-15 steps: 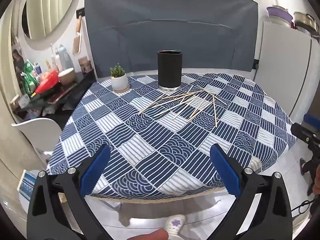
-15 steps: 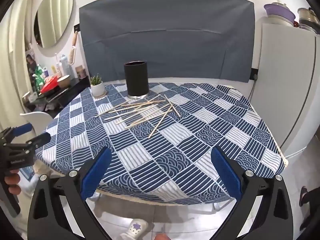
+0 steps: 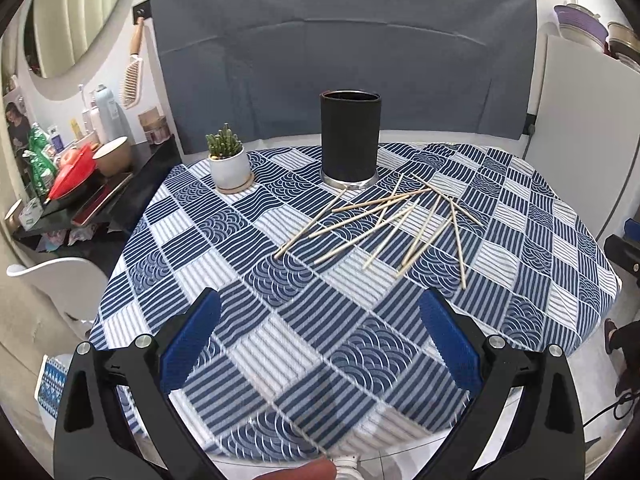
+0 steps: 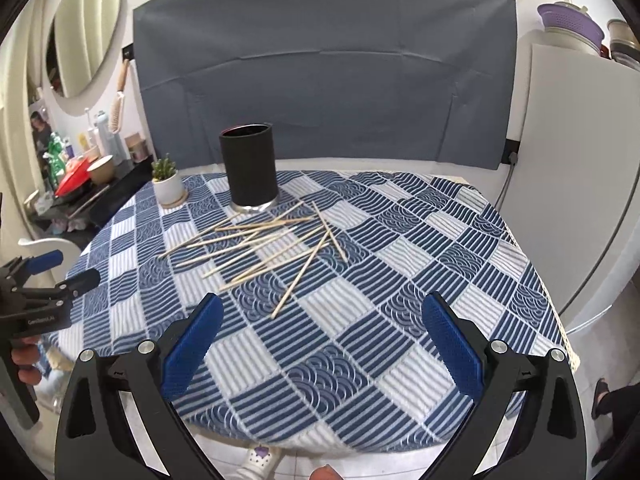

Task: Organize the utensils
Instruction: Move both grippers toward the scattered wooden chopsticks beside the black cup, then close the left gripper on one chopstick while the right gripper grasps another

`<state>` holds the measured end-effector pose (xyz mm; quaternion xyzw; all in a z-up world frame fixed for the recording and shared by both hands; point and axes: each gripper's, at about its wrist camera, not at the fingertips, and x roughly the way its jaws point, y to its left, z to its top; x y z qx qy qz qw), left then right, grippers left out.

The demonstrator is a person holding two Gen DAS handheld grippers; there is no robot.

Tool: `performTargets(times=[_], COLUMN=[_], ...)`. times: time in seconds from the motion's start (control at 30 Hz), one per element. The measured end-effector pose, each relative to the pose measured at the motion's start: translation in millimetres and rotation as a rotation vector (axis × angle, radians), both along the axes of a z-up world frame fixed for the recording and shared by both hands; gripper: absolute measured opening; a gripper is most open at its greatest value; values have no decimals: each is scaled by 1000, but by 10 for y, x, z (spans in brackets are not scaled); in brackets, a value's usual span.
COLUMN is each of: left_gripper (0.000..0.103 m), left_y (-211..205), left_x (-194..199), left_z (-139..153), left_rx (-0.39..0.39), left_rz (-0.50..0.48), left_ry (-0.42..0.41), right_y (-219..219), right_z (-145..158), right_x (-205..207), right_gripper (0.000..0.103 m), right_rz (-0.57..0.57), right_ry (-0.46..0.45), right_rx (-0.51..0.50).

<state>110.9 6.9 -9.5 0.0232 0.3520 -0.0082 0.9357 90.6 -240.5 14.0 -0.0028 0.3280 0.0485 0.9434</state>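
Hovering both wide-open, empty: left hand-held gripper [image 3: 320,344] and right hand-held gripper [image 4: 322,344] over the surface's [image 4: 440,256] near edge, facing loose wooden chopsticks [image 4: 264,248] lying mid-surface beside the far-edge black holder [image 4: 250,168], probably lining up a first pickup.

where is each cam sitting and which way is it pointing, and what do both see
Left wrist: rides on the left gripper, low at the table's near edge, facing across the checked tablecloth toward the black holder; its two open blue fingers and a fingertip show.
Right wrist: rides on the right gripper, further right, facing the same way; its open fingers show, plus the left gripper at the left edge.
Shared: holder, scattered chopsticks, potted cactus, grey backdrop.
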Motion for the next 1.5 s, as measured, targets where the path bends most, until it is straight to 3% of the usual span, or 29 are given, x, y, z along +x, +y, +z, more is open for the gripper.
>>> performTargets(times=[0.47,0.83,1.2,1.5], left_gripper=[97,97,97,97], left_y=[230,345,295,229], left_x=[1483,2412,2874,2996], left_z=[-202,-494,-918,-1223], left_rx=[82,77,97,154], left_rz=[-116,-173,-225,-265], left_ry=[84,168,325,418], right_y=[190,284,359,279], right_z=[-200,-429,-893,-1284], right_x=[1211,1975,2322,2322], right_gripper=[95,95,95,95], right_rz=[-106,-165,-199,-241], right_ry=[82,150,293,440], right_rx=[-18,-31,-58,-49])
